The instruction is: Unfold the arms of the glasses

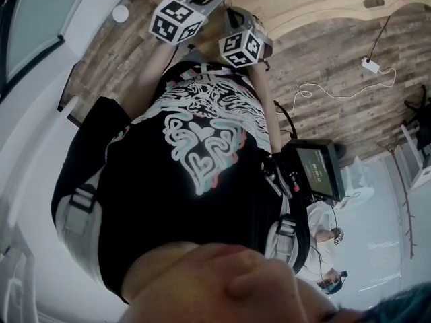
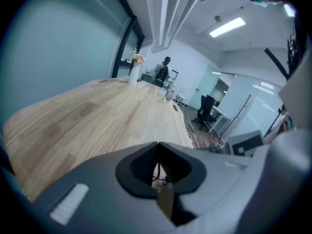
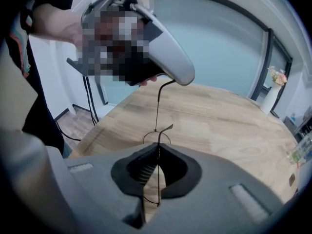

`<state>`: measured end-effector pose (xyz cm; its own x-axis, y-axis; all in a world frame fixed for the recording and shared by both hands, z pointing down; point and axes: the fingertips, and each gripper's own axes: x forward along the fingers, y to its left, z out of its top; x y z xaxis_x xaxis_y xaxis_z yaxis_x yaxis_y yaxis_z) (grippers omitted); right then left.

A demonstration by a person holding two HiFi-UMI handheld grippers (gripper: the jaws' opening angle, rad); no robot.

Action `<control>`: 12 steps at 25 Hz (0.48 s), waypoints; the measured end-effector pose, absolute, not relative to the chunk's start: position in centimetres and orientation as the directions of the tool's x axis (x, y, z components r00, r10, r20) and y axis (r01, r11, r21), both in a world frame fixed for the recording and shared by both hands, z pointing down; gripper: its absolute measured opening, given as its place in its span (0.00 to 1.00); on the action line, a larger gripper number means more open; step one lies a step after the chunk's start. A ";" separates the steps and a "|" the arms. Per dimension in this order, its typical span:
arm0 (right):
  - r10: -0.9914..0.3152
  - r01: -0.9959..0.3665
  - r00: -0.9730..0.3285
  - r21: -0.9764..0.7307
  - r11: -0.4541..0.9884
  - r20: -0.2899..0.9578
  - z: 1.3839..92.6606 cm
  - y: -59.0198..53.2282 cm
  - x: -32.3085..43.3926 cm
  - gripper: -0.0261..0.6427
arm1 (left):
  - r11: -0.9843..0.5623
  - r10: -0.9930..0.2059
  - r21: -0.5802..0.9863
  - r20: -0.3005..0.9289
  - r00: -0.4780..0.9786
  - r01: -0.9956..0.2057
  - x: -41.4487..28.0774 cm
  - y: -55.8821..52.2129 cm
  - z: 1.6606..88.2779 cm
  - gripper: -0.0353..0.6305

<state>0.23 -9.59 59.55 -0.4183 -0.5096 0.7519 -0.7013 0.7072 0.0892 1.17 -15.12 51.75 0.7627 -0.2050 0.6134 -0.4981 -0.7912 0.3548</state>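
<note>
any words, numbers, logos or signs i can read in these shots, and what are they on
No text can be read in any view.
Left gripper's cube and right gripper's cube: black-and-white square patterns only, no letters.
T-shirt: small print above the swirl graphic, too blurred to read.
Screen: faint marks, too small to read.

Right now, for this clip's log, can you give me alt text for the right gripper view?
The right tongs are shut on thin black wire glasses over a light wooden table. One arm runs up to the left tongs, held in a hand at upper left.
</note>
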 end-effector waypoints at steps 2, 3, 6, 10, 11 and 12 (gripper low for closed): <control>-0.537 -0.723 -0.428 0.082 0.686 0.727 59.0 -9.9 0.6 0.05 | -0.789 -0.215 0.350 0.614 0.760 -0.505 1.1 -15.5 51.9 0.05; -0.551 -0.733 -0.431 0.079 0.676 0.715 58.7 -10.0 0.8 0.05 | -0.787 -0.220 0.347 0.614 0.758 -0.510 1.0 -15.7 51.9 0.05; -0.598 -0.766 -0.441 0.067 0.639 0.669 57.8 -10.4 1.5 0.05 | -0.782 -0.238 0.337 0.616 0.751 -0.524 0.6 -16.3 52.1 0.05; -0.662 -0.803 -0.446 0.057 0.593 0.602 56.6 -10.9 2.8 0.05 | -0.770 -0.259 0.334 0.615 0.745 -0.544 0.3 -17.2 52.4 0.05; -0.673 -0.810 -0.447 0.054 0.584 0.589 56.4 -11.0 2.9 0.05 | -0.767 -0.263 0.333 0.617 0.742 -0.548 0.1 -17.4 52.4 0.05; -0.683 -0.816 -0.448 0.049 0.576 0.576 56.1 -11.0 3.0 0.05 | -0.764 -0.265 0.332 0.619 0.739 -0.553 -0.1 -17.5 52.5 0.05</control>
<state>3.04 -11.01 56.10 -0.4480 -0.6834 0.5764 -0.8160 0.5760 0.0487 -0.13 -17.47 52.52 0.7391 -0.2652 0.6192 -0.5525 -0.7645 0.3321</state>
